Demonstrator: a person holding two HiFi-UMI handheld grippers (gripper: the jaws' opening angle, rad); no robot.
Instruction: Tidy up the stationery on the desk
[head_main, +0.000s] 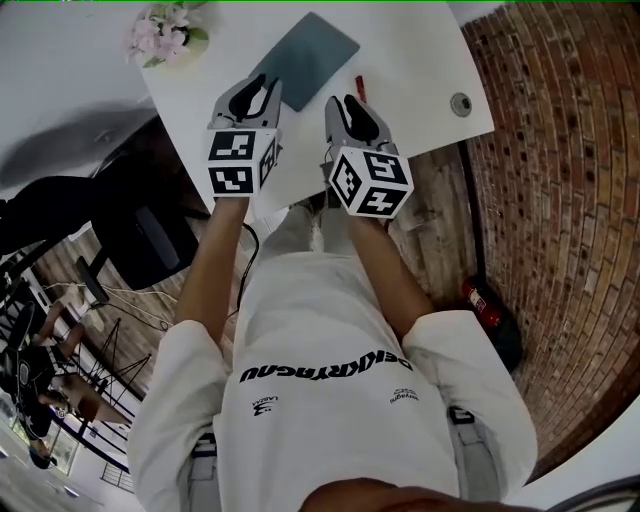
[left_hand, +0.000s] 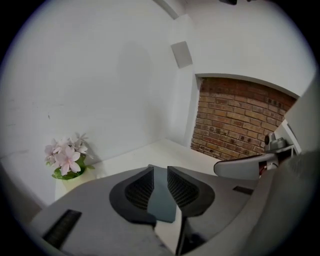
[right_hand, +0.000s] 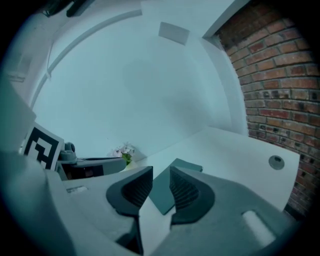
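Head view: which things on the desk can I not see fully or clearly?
All in the head view:
- Red pen: the right gripper hides most of it.
- Grey pad: the left gripper covers its near corner.
- Flowers: cut by the top edge.
- Round fitting in the desk: too small to identify.

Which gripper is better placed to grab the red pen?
Right, probably. The right gripper hovers just short of the red pen, jaws apart and empty; the left gripper faces the grey pad instead.

flower pot (head_main: 166, 36) at desk (head_main: 420, 70) far left corner; notebook (head_main: 310, 60) mid-desk; pen (head_main: 358, 87) just right of it
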